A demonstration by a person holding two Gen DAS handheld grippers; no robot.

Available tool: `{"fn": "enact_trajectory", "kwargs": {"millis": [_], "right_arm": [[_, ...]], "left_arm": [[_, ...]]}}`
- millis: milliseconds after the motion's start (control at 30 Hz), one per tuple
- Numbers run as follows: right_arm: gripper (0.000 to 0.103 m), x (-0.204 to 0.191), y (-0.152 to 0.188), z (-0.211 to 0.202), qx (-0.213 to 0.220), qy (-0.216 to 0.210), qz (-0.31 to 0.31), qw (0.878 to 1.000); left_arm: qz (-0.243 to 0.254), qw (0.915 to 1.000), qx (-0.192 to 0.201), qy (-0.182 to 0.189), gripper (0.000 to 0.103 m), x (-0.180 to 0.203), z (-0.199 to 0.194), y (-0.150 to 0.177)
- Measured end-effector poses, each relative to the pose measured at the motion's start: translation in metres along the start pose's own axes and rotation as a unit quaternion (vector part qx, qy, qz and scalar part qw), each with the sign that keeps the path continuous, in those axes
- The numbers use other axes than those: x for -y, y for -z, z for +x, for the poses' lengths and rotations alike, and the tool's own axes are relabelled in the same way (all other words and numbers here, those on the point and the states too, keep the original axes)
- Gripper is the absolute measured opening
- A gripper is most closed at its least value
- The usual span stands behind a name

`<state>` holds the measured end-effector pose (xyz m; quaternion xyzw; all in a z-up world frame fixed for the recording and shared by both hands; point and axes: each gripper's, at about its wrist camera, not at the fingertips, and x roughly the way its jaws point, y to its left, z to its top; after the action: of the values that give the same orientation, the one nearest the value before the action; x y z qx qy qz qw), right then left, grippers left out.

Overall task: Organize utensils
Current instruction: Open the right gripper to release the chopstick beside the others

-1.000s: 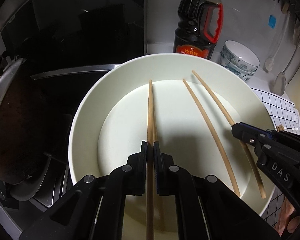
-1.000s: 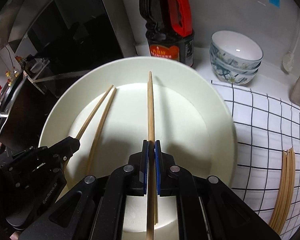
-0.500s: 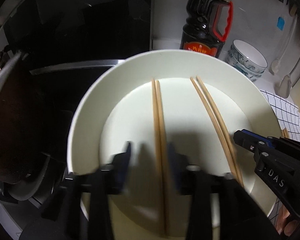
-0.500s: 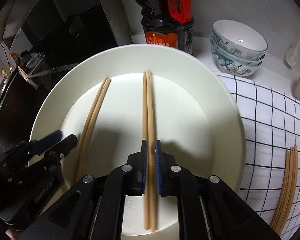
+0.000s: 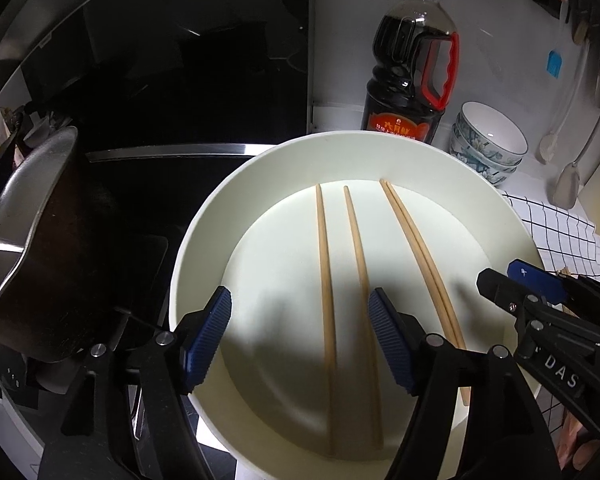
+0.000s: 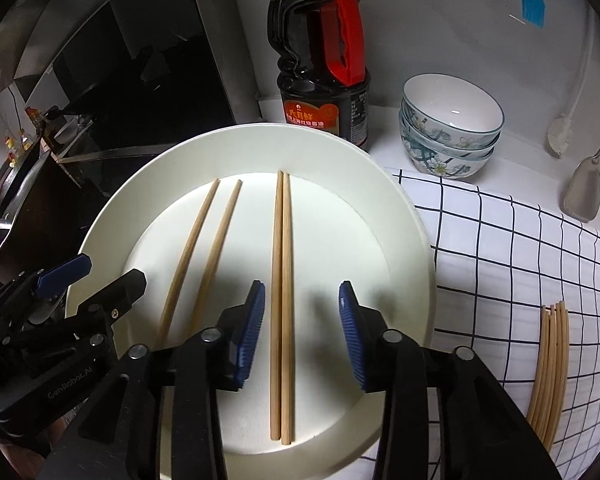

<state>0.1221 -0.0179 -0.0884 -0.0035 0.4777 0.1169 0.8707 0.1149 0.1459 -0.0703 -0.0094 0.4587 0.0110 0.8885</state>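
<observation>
Left gripper (image 5: 300,336): black frame, blue ribbed pads (image 5: 211,332); jaws wide apart and opening. One loose pair of chopsticks lies in the gap, untouched by either pad.
Right gripper (image 6: 302,328): same build; jaws partly apart, opening. Pads stand clear of the pair below.
Plate: round white plate (image 6: 404,240), deep rim, on the counter under both tools.
Left pair: two tan wooden chopsticks (image 5: 326,276), flat on the plate, slightly spread, tips pointing away.
Right pair: two tan wooden chopsticks (image 6: 281,288), flat, touching side by side, parallel.
Spare sticks: bundle of pale chopsticks (image 6: 550,372) on the white black-checked cloth (image 6: 500,264), right of the plate.
Behind plate: dark soy sauce bottle, red handle (image 6: 324,64); stacked floral bowls (image 6: 450,128).
</observation>
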Motion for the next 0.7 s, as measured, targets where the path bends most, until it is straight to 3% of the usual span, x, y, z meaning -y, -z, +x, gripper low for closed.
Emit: {"fn": "enact_trajectory", "kwargs": {"millis": [367,700], "right_arm": [[0.053,0.004,0.011,-0.025,0.016,-0.006,0.009,1.000],[0.058,0.027,0.040,-0.068,0.036,0.001,0.025,0.999]], "left_arm": [[-0.007,0.9998,0.017,-0.009,0.081,0.001,-0.030,0.008],[-0.004,0.9996,0.029,0.005,0.088,0.026,-0.058,0.022]]}}
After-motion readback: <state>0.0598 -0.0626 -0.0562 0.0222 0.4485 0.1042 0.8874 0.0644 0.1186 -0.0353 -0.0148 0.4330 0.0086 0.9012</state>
